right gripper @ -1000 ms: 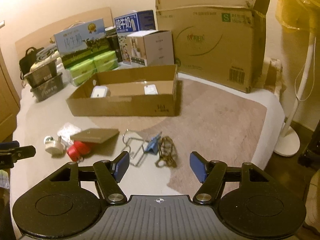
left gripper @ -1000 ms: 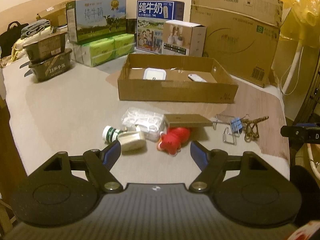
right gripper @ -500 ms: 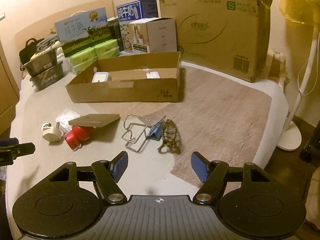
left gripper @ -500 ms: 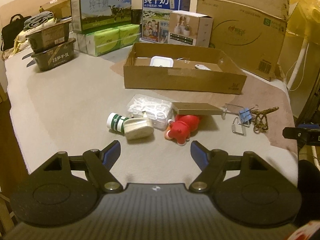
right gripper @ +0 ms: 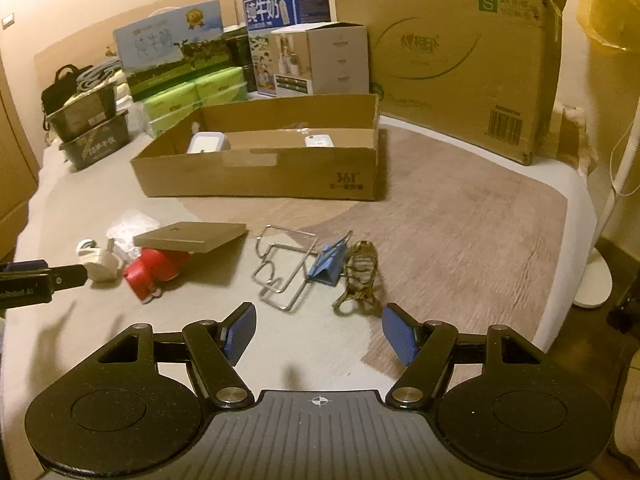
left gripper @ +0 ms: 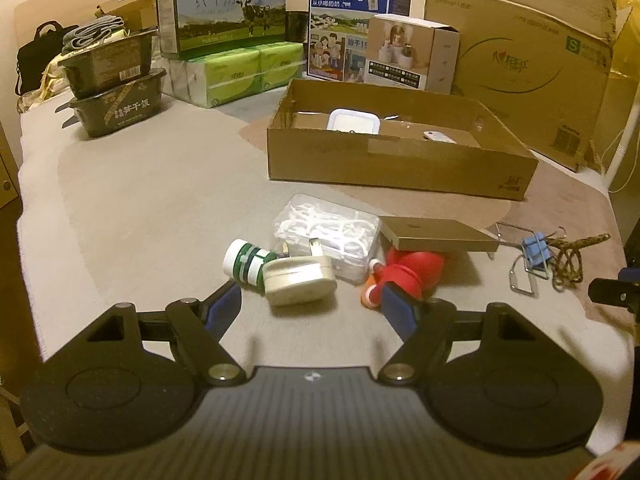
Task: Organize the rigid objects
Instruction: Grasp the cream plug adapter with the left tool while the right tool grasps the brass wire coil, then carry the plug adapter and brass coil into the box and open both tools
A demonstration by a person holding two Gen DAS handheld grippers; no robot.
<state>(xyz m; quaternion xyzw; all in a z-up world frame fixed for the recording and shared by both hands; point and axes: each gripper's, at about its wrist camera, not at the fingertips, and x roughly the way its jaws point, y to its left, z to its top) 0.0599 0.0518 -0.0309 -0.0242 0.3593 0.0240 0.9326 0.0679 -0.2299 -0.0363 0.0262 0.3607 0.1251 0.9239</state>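
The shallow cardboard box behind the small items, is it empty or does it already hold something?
Not empty. The shallow cardboard box holds a white square container and a small white device; the rest of its floor is hidden.

Both tongs have come down and forward toward the loose things on the surface. The left tongs (left gripper: pixel 314 310) now sit just short of the white plug (left gripper: pixel 298 280), with the red toy (left gripper: pixel 404 272) right at the right-hand finger, where a second ago both lay well ahead. The right tongs (right gripper: pixel 318 330) have closed in on the wire rack (right gripper: pixel 280 268), blue binder clip (right gripper: pixel 328 266) and braided cord (right gripper: pixel 360 272); their jaws stand a shade wider, nothing between them.
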